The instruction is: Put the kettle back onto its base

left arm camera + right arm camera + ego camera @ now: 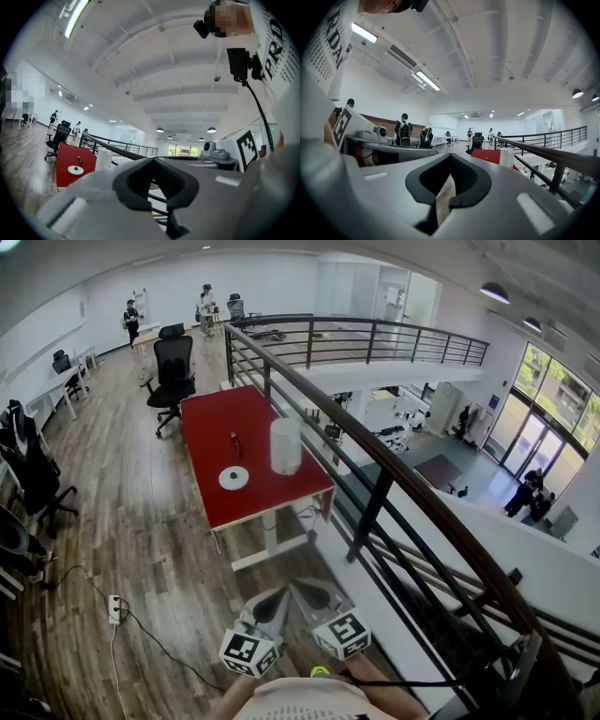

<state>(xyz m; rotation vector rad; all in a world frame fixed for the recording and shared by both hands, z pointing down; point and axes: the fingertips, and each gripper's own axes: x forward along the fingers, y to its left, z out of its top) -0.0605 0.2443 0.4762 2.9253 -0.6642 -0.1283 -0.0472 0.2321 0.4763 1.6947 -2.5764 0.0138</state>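
A tall white kettle (285, 445) stands upright on a red table (220, 427), near its right edge. Apart from it, to its lower left, lies its round white base (233, 477). Both grippers are held low and close to the person's body, well short of the table. The left gripper (273, 600) and right gripper (304, 588) sit side by side, each shut with nothing in it. In the left gripper view the left gripper (153, 159) is level, with the kettle (103, 158) and base (75, 170) far off to the left. Past the right gripper (450, 155), the kettle (506, 157) shows small on the right.
A dark metal railing (375, 479) runs along the table's right side above an open drop. A small dark object (234, 440) lies on the table behind the base. A black office chair (173, 371) stands beyond the table. A power strip (114, 608) and cable lie on the wooden floor.
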